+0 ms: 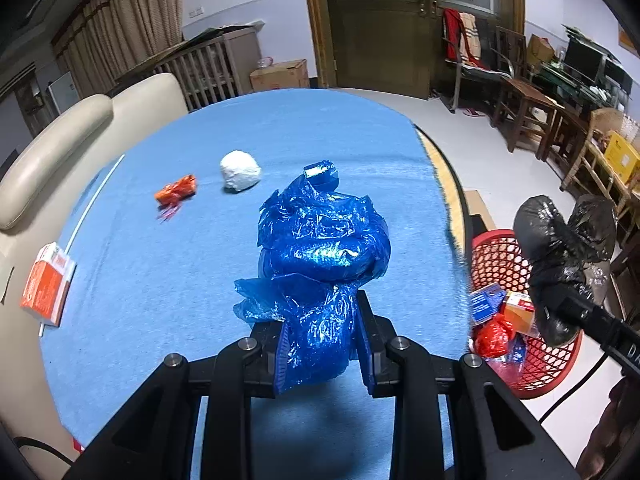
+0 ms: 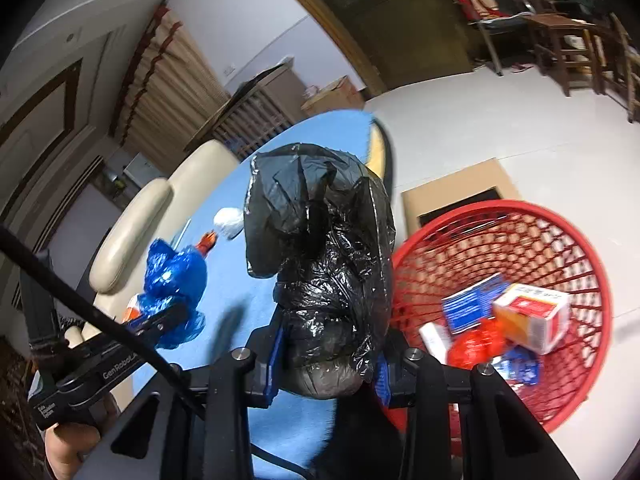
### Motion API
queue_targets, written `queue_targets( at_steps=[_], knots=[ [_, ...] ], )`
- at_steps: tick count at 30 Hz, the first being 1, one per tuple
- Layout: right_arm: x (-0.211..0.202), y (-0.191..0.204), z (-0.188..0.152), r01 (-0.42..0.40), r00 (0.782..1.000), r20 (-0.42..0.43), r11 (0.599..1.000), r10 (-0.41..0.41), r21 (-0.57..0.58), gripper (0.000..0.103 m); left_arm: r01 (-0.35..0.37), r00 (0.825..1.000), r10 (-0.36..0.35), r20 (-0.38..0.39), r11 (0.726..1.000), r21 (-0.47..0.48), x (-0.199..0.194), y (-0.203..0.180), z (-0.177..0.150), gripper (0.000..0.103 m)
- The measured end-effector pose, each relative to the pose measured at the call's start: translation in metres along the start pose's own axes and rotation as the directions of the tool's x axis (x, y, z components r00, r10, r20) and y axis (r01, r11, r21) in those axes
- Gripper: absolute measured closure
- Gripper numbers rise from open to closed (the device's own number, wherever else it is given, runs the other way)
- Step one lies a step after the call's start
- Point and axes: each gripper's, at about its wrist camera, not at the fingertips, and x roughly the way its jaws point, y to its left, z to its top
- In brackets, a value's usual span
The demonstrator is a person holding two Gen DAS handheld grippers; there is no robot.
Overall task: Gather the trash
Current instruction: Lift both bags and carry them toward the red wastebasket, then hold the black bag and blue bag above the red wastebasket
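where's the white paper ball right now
The white paper ball lies on the blue table, far side in the left wrist view, just right of the orange wrapper and beyond the blue bag.

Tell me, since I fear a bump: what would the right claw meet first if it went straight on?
Probably the blue table top, near its edge beside the red basket. The black bag it grips blocks the view, so depth is uncertain.
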Motion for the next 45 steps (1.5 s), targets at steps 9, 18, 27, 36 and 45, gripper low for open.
queue_targets(
  at_steps=[9, 18, 27, 36, 45],
  knots=[
    [-0.040, -0.039, 0.014, 0.110, 0.992, 0.064, 0.993, -0.113, 0.046, 0.065, 0.084, 0.996, -0.085, 0.005, 0.994, 0.064, 0.002, -0.044, 0.014, 0.073],
    [-0.055, -0.064, 0.020, 0.182, 0.980, 0.068, 0.981, -0.186, 0.065, 0.065, 0.150, 0.989, -0.150, -0.009, 0.981, 0.125, 0.006, -0.089, 0.021, 0.073],
    [-0.053, -0.072, 0.024, 0.208, 0.976, 0.054, 0.976, -0.211, 0.062, 0.065, 0.190, 0.981, -0.184, -0.058, 0.971, 0.145, 0.017, -0.111, 0.020, 0.073],
    [-0.045, -0.067, 0.022, 0.224, 0.973, 0.042, 0.973, -0.227, 0.062, 0.065, 0.206, 0.978, -0.196, -0.075, 0.964, 0.167, 0.019, -0.123, 0.019, 0.073],
    [-0.043, -0.066, 0.021, 0.236, 0.970, 0.042, 0.969, -0.239, 0.068, 0.065, 0.217, 0.975, -0.205, -0.084, 0.958, 0.186, 0.020, -0.128, 0.020, 0.073]
  ],
)
